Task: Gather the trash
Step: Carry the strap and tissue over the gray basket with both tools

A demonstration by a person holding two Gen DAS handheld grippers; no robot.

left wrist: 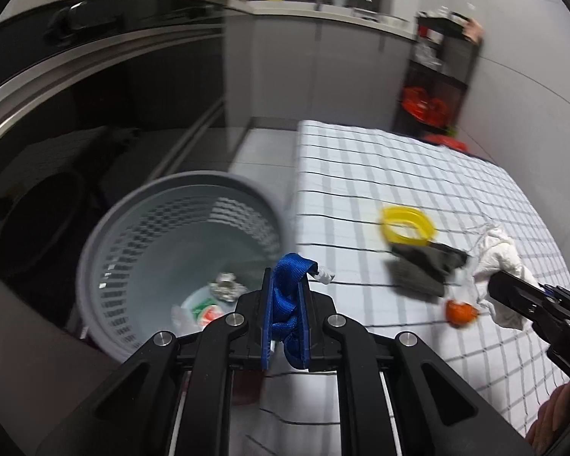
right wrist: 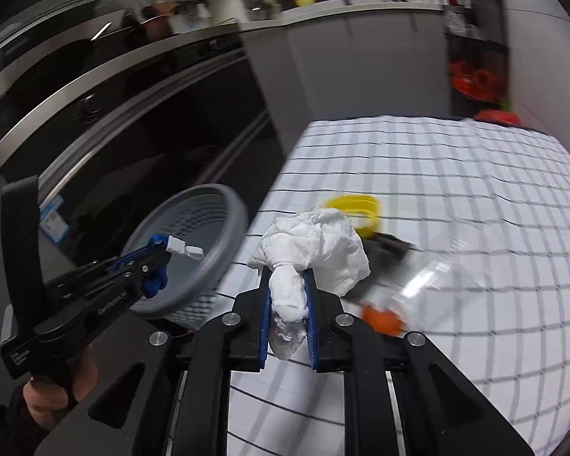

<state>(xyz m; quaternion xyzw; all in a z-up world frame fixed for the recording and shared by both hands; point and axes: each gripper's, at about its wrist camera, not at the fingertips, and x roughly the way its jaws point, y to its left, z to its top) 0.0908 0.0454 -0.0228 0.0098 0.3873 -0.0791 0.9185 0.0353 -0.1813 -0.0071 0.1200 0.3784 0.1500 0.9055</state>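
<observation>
Left gripper (left wrist: 285, 304) clamped on a blue woven strap (left wrist: 287, 296) with a small white clip (right wrist: 182, 249), held above the round grey perforated bin (left wrist: 140, 212) beside the table edge; foil and a wrapper inside. Right gripper (right wrist: 288, 311) closed on a crumpled white tissue (right wrist: 315, 243), over the checked cloth (right wrist: 456, 174). On the cloth: yellow plastic ring (left wrist: 408, 224), dark flat piece (left wrist: 423, 266), orange scrap (left wrist: 460, 312). Far half of cloth bare.
</observation>
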